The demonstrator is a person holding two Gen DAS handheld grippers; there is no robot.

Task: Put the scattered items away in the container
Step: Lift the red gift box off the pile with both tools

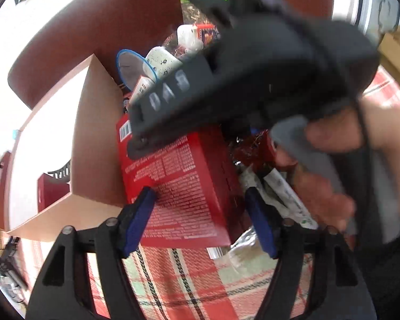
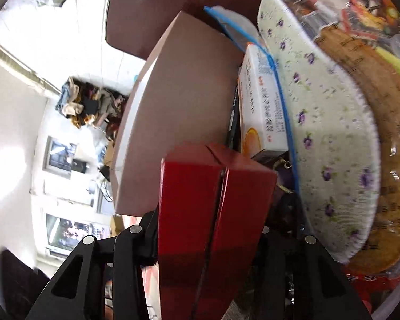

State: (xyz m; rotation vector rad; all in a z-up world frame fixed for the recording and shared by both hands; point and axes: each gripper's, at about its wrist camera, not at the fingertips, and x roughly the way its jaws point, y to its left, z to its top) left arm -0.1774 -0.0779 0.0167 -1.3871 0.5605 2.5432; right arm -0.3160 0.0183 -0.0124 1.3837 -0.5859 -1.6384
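Observation:
A red printed box [image 1: 178, 184] stands at the open side of a cardboard box [image 1: 93, 144] packed with items. My right gripper [image 2: 208, 242] is shut on this red box [image 2: 213, 213], gripping its end and holding it at the cardboard box [image 2: 184, 106]. In the left wrist view the right gripper's black body [image 1: 253, 80] and the hand on it cover the box's top end. My left gripper [image 1: 200, 218] is open, its blue pads on either side of the red box's lower end, not clearly touching.
Inside the cardboard box are a floral insole [image 2: 328, 122], a white medicine carton [image 2: 264, 112], a blue-rimmed disc [image 1: 132, 66] and snack packets [image 1: 256, 149]. A white tube [image 1: 290, 197] and foil wrappers lie right of the red box. A plaid cloth [image 1: 200, 280] covers the table.

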